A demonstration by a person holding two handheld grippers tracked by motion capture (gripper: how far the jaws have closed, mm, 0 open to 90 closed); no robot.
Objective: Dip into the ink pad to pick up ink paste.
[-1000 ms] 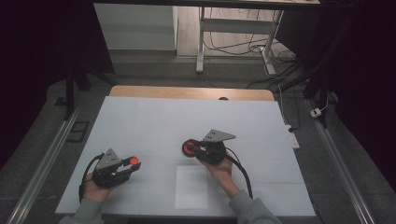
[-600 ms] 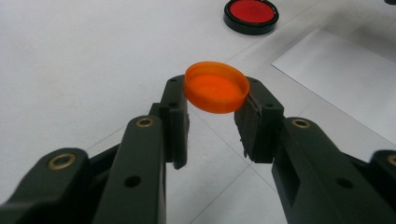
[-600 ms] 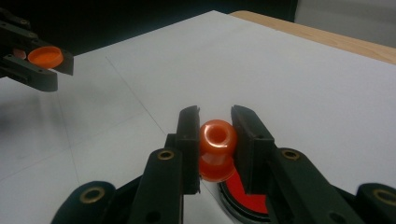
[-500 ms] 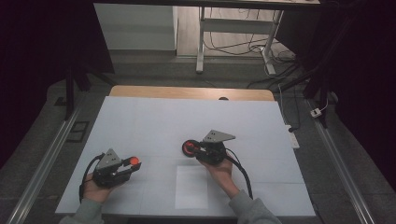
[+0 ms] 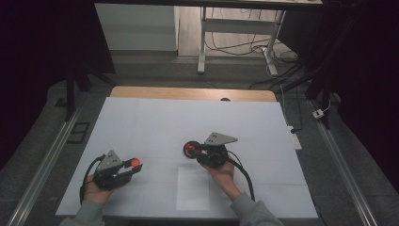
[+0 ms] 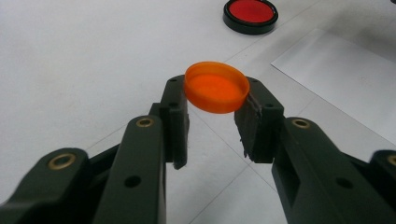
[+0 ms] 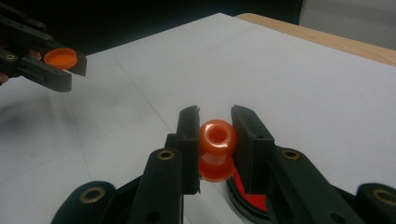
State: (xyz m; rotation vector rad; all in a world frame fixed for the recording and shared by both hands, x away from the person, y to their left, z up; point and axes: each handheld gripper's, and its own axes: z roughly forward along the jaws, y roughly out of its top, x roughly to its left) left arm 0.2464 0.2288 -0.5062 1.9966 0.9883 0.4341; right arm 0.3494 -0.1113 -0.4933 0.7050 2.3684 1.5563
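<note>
A: Starting at the left, what does the left claw [image 5: 134, 163] have?

B: It's clamped on an orange cap [image 6: 216, 87], one pad on each side of the rim. The cap lies nearly flat, open side down, lifted clear of the white table [image 5: 155, 122].

A: And in the middle?

B: A pale paper sheet [image 5: 193, 187] lies flat on the table between the two hands, near the front edge.

A: The right claw [image 7: 215, 140]?

B: Closed on a small orange bottle [image 7: 217, 148], gripped at the sides with its open mouth facing the camera. Just under and behind it sits a round black dish with a red inside [image 7: 247, 198], resting on the table.

A: Are the cap and bottle close together?

B: No, well apart; the cap is out at the left [image 7: 60, 58], seen from the right claw.
</note>
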